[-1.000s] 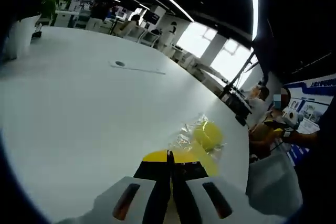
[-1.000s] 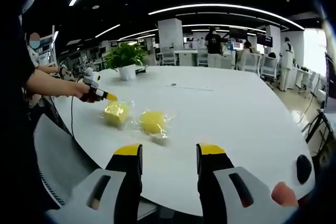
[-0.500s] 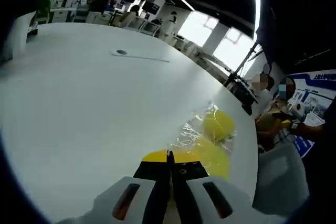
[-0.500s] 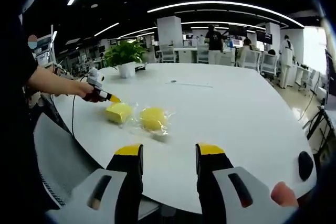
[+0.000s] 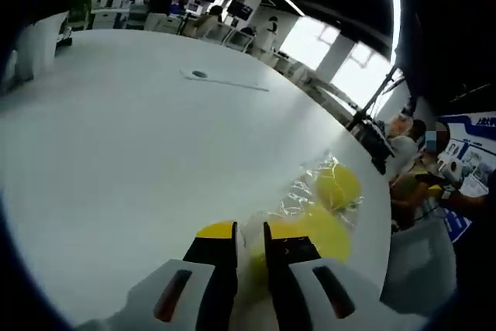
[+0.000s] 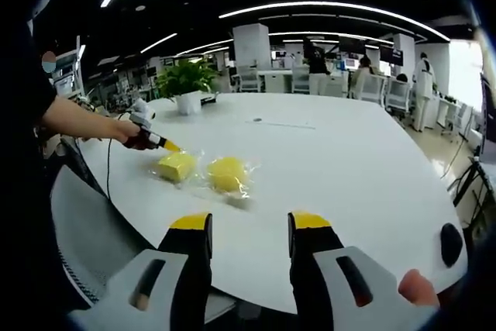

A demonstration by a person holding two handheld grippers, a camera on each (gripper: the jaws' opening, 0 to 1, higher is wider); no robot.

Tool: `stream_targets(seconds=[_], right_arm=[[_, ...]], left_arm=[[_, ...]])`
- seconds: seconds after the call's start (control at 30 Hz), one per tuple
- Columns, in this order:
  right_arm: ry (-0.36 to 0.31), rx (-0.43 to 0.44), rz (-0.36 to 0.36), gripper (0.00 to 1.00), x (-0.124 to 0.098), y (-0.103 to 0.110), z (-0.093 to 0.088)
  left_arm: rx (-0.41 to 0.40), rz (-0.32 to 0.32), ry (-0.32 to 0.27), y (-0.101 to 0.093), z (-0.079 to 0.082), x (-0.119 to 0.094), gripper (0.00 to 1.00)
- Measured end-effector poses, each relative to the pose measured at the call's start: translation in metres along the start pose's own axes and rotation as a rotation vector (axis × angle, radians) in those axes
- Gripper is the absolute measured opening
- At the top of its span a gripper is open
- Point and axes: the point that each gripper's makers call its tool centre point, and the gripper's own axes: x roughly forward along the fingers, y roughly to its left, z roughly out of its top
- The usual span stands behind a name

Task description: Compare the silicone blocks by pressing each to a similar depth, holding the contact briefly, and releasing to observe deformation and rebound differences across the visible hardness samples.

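- Low in the left gripper view, the left gripper [image 5: 249, 247] has its jaws a crack apart at the near yellow block [image 5: 322, 232], bagged in plastic; looks like pressing this sample, contact unclear
- Round block [image 5: 338, 185] lies just beyond, looks untouched
- Right gripper [image 6: 242, 226] hangs wide open, holding nothing, well short of both blocks on the white table [image 6: 349, 160]

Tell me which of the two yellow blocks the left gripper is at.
The squarer block, at the left gripper tip. The rounder block lies apart, closer to the plant side's far end.
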Motion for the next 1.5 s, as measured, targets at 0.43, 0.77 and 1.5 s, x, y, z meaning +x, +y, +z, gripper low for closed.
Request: stream_targets(seconds=[0.43, 0.77, 1.5], right_arm=[[-0.023, 0.008, -0.005, 0.36, -0.007, 0.001, -0.001], [-0.028, -0.012, 0.014, 0.36, -0.004, 0.005, 0.002], [-0.03, -0.064, 0.035, 0.34, 0.021, 0.001, 0.023]], left_arm=[[0.049, 0.087, -0.089, -0.001, 0.016, -0.029, 0.21], [0.15, 0.104, -0.108, -0.016, 0.018, -0.05, 0.26], [0.351, 0.114, -0.288, -0.067, 0.049, -0.111, 0.34]])
